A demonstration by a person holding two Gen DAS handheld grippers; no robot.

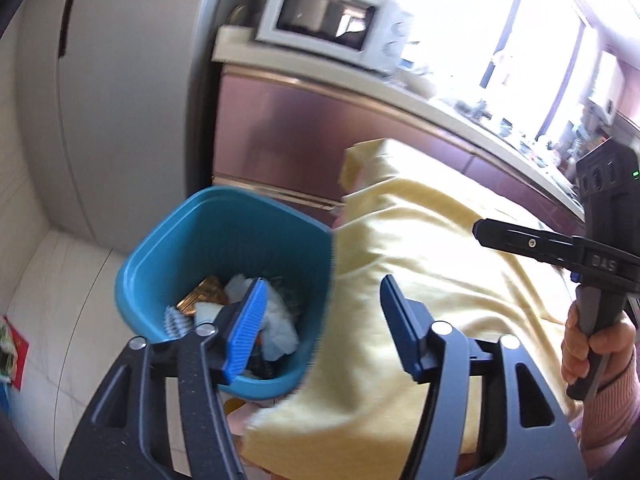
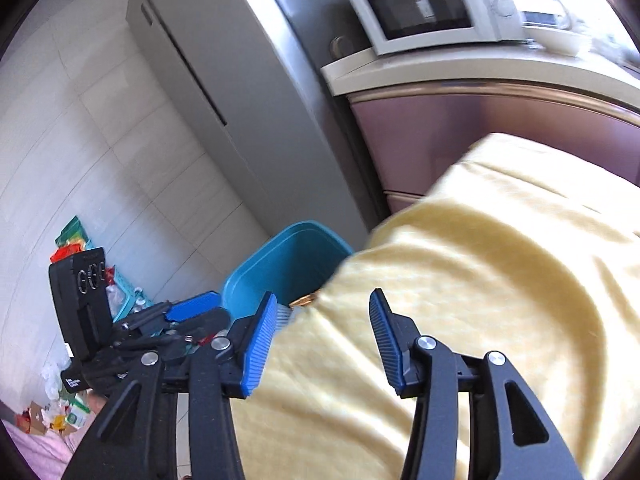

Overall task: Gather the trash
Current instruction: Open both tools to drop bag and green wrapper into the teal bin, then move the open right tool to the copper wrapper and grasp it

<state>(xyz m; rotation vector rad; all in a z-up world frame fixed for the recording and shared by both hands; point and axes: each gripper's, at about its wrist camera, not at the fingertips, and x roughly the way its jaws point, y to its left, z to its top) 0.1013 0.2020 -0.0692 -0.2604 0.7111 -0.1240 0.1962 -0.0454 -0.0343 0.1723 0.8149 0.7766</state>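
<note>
A blue trash bin (image 1: 168,248) stands on the floor beside a table under a yellow cloth (image 1: 432,280). Inside it lie white crumpled tissues (image 1: 276,320), a gold wrapper (image 1: 202,294) and other scraps. My left gripper (image 1: 320,320) hangs open over the bin's right rim, nothing between its blue pads. In the right wrist view the same blue trash bin (image 2: 288,260) shows past the cloth's edge. My right gripper (image 2: 320,332) is open above the yellow cloth (image 2: 480,280) with nothing held. The left gripper (image 2: 192,308) appears at the left of that view.
A white microwave (image 2: 428,4) sits on a counter (image 2: 480,68) over purple cabinets (image 1: 304,128). A grey fridge (image 2: 248,92) stands by the white tiled floor (image 2: 100,152). Coloured packets and bags (image 2: 72,240) lie on the floor. A hand (image 1: 596,344) holds the right gripper's handle.
</note>
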